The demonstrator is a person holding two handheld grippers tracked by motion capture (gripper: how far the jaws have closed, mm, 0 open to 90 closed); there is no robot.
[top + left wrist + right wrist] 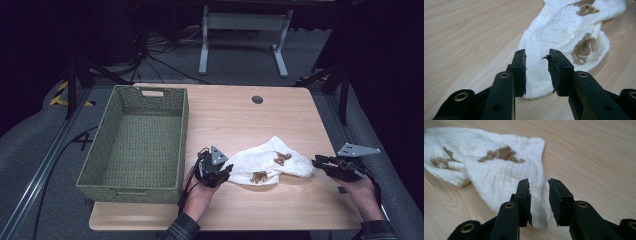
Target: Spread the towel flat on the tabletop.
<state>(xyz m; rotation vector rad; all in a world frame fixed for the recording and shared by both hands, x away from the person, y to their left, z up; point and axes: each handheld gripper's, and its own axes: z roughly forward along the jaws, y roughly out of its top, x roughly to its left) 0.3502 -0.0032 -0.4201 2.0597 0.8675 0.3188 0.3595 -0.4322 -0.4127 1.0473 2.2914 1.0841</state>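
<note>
— Where's the cloth?
— Flat on the desk, stretched between the left tongs and right tongs; both are released, jaws parted over its ends.
— Handling?
— Probably light, limp, easily bunched; pinch the end corners.
— Obstacles?
— Only the woven basket, just beyond the left tongs.

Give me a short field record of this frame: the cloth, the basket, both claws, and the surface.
cloth: white crinkled cotton cloth with brown prints, lying loosely bunched on the table
basket: green woven rectangular basket, to the left of the cloth
left claw: open, jaws either side of the cloth's near edge, not pressing it
right claw: open, at the cloth's opposite end, not gripping
surface: light wooden table
</note>
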